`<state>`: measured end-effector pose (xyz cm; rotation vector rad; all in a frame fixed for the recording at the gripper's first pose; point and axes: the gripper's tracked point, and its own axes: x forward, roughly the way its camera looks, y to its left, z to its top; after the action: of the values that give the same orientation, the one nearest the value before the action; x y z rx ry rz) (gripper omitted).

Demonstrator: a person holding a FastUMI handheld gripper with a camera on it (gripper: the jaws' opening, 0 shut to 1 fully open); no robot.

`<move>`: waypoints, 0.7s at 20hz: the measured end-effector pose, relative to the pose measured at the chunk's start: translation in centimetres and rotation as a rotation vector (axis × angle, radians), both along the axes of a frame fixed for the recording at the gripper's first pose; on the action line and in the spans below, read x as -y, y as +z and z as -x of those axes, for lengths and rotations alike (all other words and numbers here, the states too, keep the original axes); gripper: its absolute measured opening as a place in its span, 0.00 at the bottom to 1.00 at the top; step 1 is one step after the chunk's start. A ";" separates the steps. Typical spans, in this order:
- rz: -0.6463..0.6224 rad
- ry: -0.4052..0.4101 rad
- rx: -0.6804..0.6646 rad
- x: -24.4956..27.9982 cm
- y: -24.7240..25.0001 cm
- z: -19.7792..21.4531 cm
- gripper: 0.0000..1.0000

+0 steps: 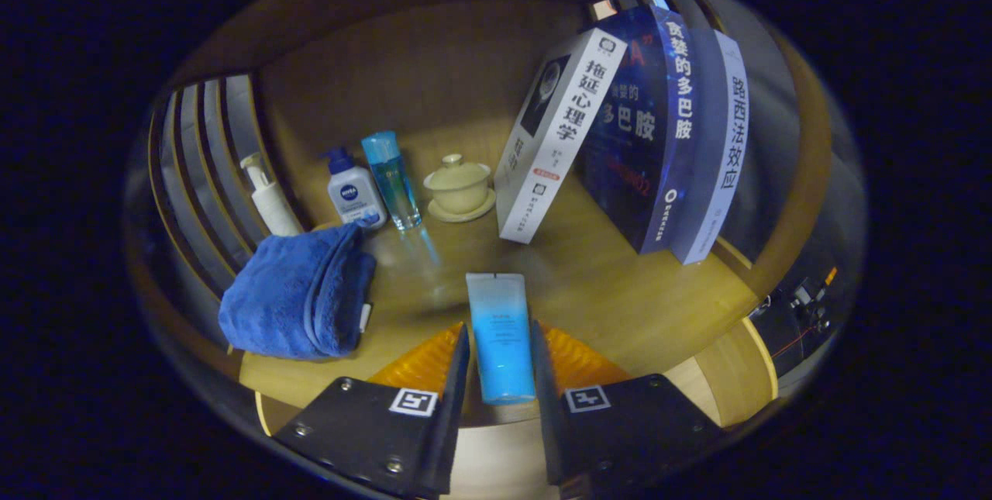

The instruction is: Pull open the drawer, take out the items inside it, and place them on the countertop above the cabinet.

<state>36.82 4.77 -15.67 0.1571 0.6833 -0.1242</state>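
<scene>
While over countertop [604, 283], tongs [500, 353] clamp tube [500, 333] (both fingers).

The gripper [500, 349] squeezes a blue tube [500, 337] between its two fingers, just over the wooden countertop [620, 291]. A folded blue towel [298, 294] lies beside it. Farther back stand a pump bottle [267, 198], two more bottles, a lidded cup [459, 186] and three leaning books [620, 136].

The lower end of the pale-blue squeeze tube [500, 337] is hidden between the gripper [500, 356] fingers, so their grip cannot be judged.
</scene>
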 end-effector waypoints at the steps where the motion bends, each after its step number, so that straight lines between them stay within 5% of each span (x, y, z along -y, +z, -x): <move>1: -0.012 0.001 0.020 -0.1 0.6 0.1 0.49; 3: -0.017 0.009 0.073 -0.1 2.1 0.5 0.58; 14: 0.073 0.000 0.439 0.5 11.1 12.1 0.60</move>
<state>24.71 4.23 -4.57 0.1091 0.2412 -0.1099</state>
